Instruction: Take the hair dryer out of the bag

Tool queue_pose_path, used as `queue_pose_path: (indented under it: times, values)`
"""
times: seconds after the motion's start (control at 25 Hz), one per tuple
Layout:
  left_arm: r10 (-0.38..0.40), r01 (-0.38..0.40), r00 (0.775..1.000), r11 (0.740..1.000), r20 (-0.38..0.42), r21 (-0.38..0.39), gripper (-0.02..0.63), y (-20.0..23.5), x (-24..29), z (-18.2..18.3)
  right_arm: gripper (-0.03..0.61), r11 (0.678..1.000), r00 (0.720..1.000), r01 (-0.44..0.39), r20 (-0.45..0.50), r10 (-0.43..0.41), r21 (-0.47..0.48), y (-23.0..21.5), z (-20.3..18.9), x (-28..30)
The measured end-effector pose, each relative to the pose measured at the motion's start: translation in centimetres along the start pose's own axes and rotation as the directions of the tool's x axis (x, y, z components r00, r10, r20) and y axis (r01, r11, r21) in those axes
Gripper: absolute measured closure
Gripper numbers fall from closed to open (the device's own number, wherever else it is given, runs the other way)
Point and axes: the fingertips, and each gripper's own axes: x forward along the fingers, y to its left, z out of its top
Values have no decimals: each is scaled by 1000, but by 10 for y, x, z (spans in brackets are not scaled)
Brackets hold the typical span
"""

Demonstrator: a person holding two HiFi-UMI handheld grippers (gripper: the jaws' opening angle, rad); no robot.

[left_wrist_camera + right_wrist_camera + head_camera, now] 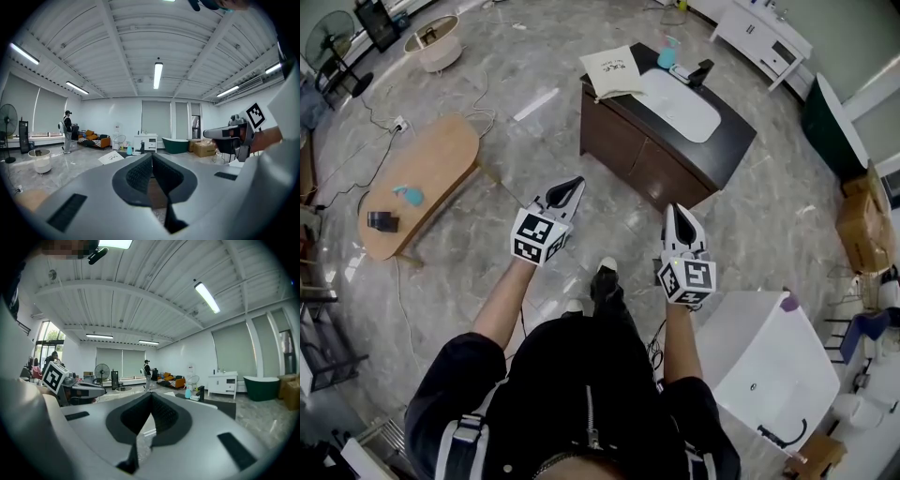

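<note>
A cream bag with dark print lies on the left end of a dark cabinet with a white top. A teal bottle and a black upright object stand beside it. No hair dryer shows outside the bag. My left gripper and right gripper are held out level over the marble floor, short of the cabinet, both shut and empty. In the left gripper view the shut jaws point at the bag. The right gripper view shows its jaws shut, with the bottle beyond.
An oval wooden table stands to the left, with cables on the floor near it. A white tub is close on the right, cardboard boxes and a green tub farther right. A person stands far off.
</note>
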Motion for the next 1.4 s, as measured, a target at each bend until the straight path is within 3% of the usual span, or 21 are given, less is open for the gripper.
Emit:
queue_pose_path:
  times: [0.24,0.52,0.72,0.84,1.2,1.4]
  values:
    - [38,-38,999,999,33,2,587,19,31,10,581,1000,1000,-24,2,24,0,-19,4,35]
    - [84,-82,996,996,39,-29,394,47,71,21,422,999,999,-46,16,46,-21,-41,14,75]
    - [66,-64,996,997,53,-38,342,54,111,32,344,999,999,-31,14,32,-24,-76,20,107]
    - [66,-64,997,997,49,-38,331,58,139,34,297,1000,999,-27,22,27,-14,-104,24,128]
    - [100,-99,995,994,13,-48,331,76,197,29,295,997,997,-73,24,74,-5,-149,30,182]
    - [74,-75,997,995,-17,-59,331,92,232,21,296,996,996,-85,11,85,-4,-162,28,216]
